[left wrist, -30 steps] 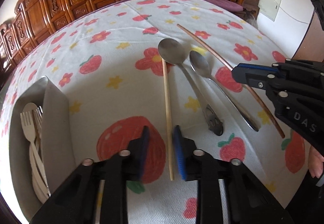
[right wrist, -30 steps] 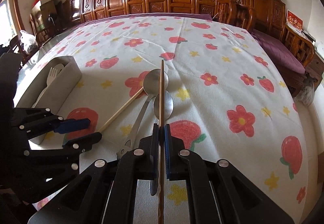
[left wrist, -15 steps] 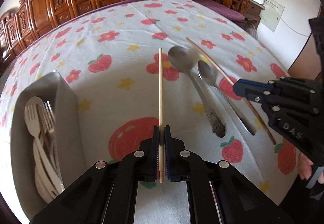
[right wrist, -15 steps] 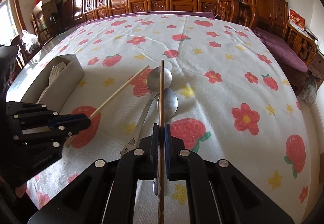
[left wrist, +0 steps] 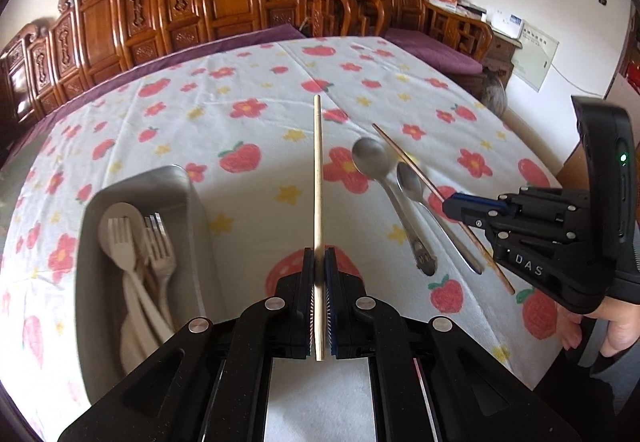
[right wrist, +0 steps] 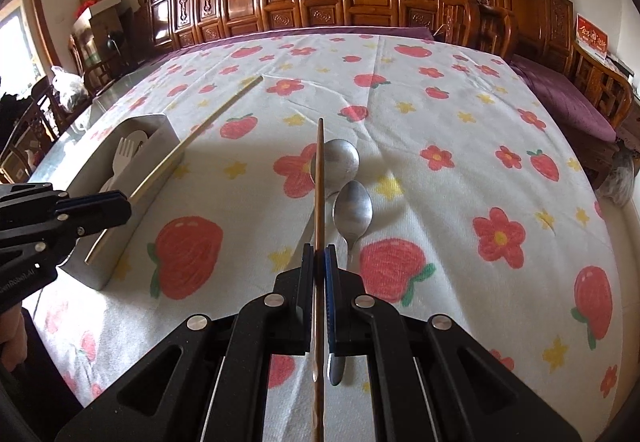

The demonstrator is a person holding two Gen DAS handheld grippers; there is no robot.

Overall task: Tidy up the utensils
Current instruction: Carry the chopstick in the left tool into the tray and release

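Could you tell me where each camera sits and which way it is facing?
Left wrist: on the left gripper, looking down along its fingers at the pale chopstick it clamps and the gray tray; a hand shows at right.
Right wrist: on the right gripper, looking down at the dark chopstick it clamps over two spoons.
Shared: flowered tablecloth, tray, spoons, and each other's gripper.

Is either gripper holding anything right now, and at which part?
Both are. The left gripper clamps a light wooden chopstick near its lower end. The right gripper clamps a dark brown chopstick partway along its length.
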